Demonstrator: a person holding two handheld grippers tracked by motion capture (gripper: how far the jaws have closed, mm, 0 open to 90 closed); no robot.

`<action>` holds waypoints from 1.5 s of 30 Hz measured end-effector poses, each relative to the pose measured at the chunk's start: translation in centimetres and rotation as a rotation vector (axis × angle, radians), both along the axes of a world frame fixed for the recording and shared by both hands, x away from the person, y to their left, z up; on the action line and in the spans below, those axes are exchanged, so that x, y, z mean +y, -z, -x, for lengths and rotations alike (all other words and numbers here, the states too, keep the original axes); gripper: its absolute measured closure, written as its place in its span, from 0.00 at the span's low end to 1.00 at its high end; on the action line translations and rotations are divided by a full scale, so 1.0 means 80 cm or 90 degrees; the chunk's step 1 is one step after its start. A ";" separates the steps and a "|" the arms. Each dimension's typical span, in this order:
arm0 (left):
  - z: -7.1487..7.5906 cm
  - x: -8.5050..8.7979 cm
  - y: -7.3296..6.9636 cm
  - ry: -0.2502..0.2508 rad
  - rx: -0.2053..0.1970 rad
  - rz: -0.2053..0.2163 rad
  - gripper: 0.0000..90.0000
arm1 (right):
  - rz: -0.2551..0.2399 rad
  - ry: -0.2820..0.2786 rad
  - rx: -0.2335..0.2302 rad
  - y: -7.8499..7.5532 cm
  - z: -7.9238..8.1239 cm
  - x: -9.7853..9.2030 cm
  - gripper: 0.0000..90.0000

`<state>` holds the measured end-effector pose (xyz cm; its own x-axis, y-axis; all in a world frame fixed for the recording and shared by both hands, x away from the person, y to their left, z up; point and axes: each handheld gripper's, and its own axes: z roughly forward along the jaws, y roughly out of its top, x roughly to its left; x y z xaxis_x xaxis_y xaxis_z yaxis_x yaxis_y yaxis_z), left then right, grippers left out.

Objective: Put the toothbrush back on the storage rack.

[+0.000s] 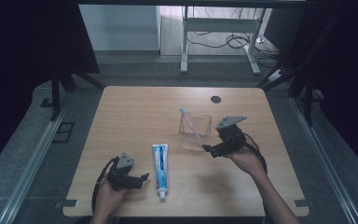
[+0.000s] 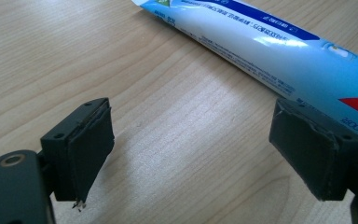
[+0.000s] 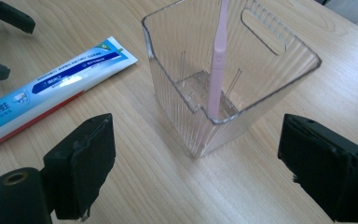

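Lying flat at the lower middle, the blue-and-white toothpaste tube (image 1: 160,171) waits beside the empty, wide-apart left gripper (image 1: 141,180). Right gripper (image 1: 208,150), also wide apart and empty, nears the clear plastic cup (image 1: 195,130), likely to steady it.

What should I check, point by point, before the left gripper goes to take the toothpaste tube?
1. Left gripper open: ok, its fingers stand wide apart with nothing between them.
2. Toothpaste tube free to pick: ok, it lies flat on the table, touching nothing else.
3. Tube lined up between the left fingers: not ok, it lies beyond the far finger, not in the gap.
4. Clear holder upright and ready: ok, it stands on the table, apart from the tube.
5. Room in the holder: ok, one pink toothbrush leans inside.
6. Right gripper out of the way: ok, open beside the holder, holding nothing.
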<state>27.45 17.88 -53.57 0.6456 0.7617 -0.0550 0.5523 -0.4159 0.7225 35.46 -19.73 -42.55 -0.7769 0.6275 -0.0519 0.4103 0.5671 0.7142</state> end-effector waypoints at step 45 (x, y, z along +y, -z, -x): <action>0.002 0.000 -0.005 0.003 0.006 0.047 0.14 | -0.021 0.078 0.008 0.067 0.080 -0.089 0.03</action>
<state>27.32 17.88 -53.17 0.6480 0.7527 -0.1168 0.5579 -0.3647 0.7455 29.06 -26.84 -47.88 -0.6951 0.7187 -0.0205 0.4840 0.4888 0.7258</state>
